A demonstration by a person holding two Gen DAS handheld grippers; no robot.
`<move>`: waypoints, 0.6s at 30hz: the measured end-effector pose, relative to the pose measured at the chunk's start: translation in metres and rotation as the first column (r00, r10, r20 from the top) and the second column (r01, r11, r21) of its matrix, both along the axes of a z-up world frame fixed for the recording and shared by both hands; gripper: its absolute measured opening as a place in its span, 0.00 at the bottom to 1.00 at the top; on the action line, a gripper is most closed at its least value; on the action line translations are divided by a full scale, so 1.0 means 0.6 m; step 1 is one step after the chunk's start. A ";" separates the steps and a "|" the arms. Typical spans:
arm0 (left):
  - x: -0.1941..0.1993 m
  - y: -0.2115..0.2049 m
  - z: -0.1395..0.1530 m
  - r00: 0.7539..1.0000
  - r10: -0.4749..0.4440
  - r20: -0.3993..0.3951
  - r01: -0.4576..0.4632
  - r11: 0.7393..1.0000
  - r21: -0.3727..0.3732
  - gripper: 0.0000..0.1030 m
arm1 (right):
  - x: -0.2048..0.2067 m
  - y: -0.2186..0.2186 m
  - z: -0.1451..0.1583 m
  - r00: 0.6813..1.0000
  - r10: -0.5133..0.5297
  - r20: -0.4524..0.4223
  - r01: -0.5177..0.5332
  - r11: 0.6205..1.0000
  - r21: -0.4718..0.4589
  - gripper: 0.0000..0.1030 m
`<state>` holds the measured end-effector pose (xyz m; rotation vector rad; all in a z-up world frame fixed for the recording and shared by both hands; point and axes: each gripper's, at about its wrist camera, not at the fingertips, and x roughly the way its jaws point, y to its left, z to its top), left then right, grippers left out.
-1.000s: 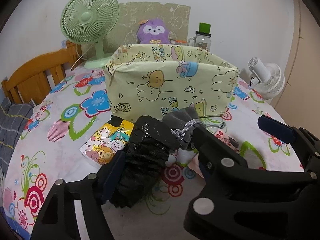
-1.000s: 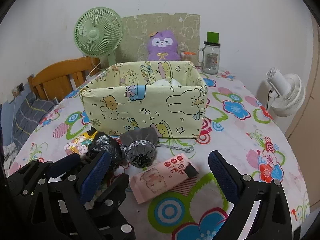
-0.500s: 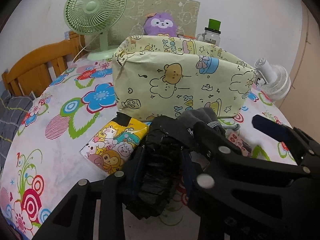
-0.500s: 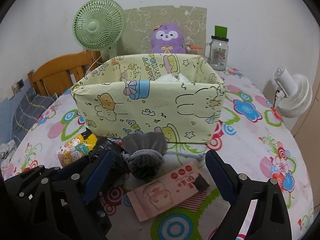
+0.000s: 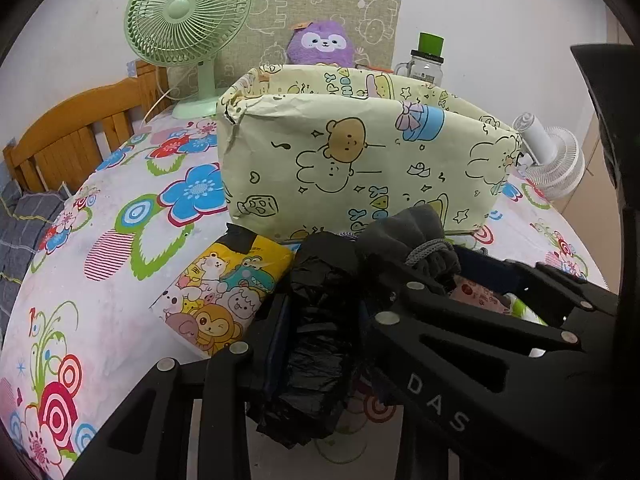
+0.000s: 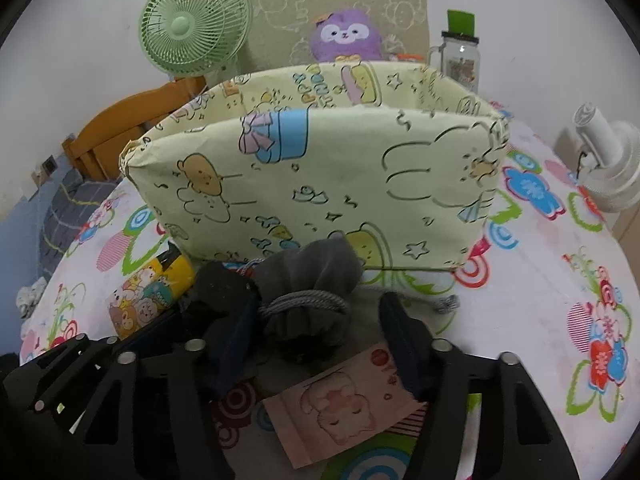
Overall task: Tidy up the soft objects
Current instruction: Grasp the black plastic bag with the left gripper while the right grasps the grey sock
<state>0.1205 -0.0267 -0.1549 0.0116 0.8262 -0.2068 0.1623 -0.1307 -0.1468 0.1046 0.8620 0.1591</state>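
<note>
A pale yellow cartoon-print fabric box [image 5: 360,168] [image 6: 320,184] stands on the flowered tablecloth. In front of it lie a black crinkled plastic bundle [image 5: 316,344], a grey drawstring pouch [image 6: 308,292] [image 5: 408,236], a yellow cartoon tissue pack [image 5: 224,292] [image 6: 148,296] and a pink tissue pack [image 6: 344,404]. My left gripper [image 5: 320,344] is shut on the black bundle. My right gripper [image 6: 316,336] is open, its fingers either side of the grey pouch.
A green fan [image 5: 188,28], a purple plush [image 5: 320,44] and a jar with a green lid [image 5: 424,62] stand behind the box. A white fan [image 5: 552,160] sits off the table's right edge. A wooden chair [image 5: 72,132] stands at the left.
My left gripper has closed on the black bundle. My right gripper has moved forward and now straddles the grey pouch, its fingers narrower than before.
</note>
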 end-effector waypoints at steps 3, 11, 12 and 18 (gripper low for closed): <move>0.000 -0.002 0.000 1.000 -0.001 0.001 0.001 1.000 0.007 0.34 | -0.002 0.003 0.001 1.000 0.010 0.001 -0.010 1.000 -0.006 0.48; -0.010 -0.011 0.006 1.000 0.000 0.010 0.000 1.000 0.022 0.28 | -0.020 -0.001 0.013 1.000 -0.001 0.030 0.002 1.000 -0.030 0.44; -0.012 -0.013 0.007 1.000 -0.005 0.010 0.004 1.000 0.023 0.27 | -0.022 -0.001 0.015 0.999 -0.002 0.032 0.003 1.000 -0.029 0.44; -0.024 -0.025 0.020 1.000 -0.018 0.023 0.017 0.999 0.027 0.25 | -0.038 -0.008 0.031 0.998 -0.006 0.057 0.008 1.000 -0.030 0.43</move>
